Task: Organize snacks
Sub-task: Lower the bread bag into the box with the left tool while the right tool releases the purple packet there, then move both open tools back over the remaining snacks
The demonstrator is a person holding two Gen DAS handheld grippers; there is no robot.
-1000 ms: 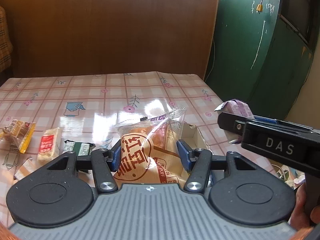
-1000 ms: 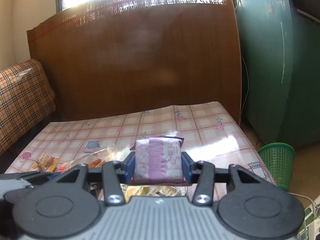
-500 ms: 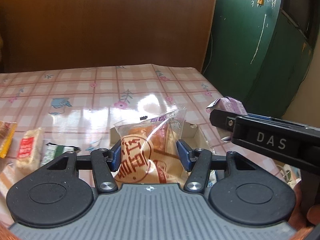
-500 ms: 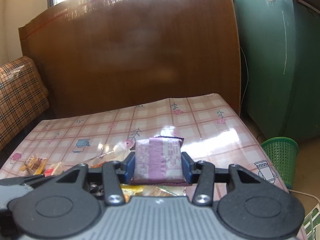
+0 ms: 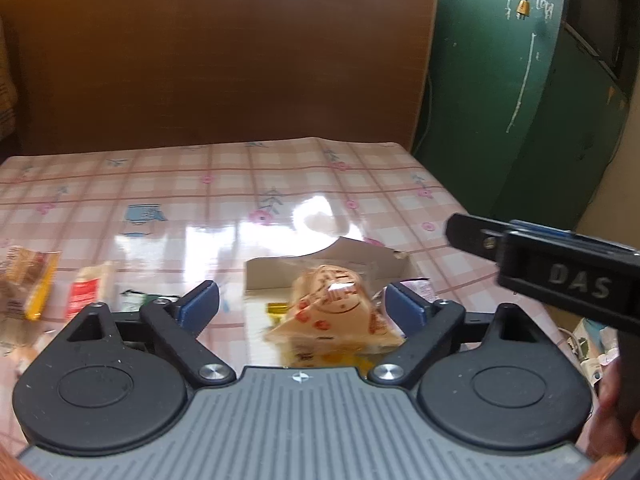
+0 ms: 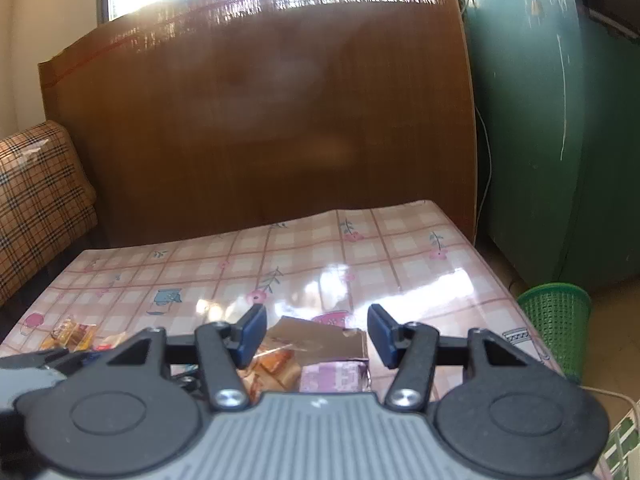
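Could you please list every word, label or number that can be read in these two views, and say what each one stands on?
"DAS": raised letters on the black body of the right tongs, seen in the left wrist view.
Red print on the bread packet in the cardboard box: too blurred to read.
Print on the purple packet: too small to read.
Labels on the loose snack packets on the table: blurred, unreadable.
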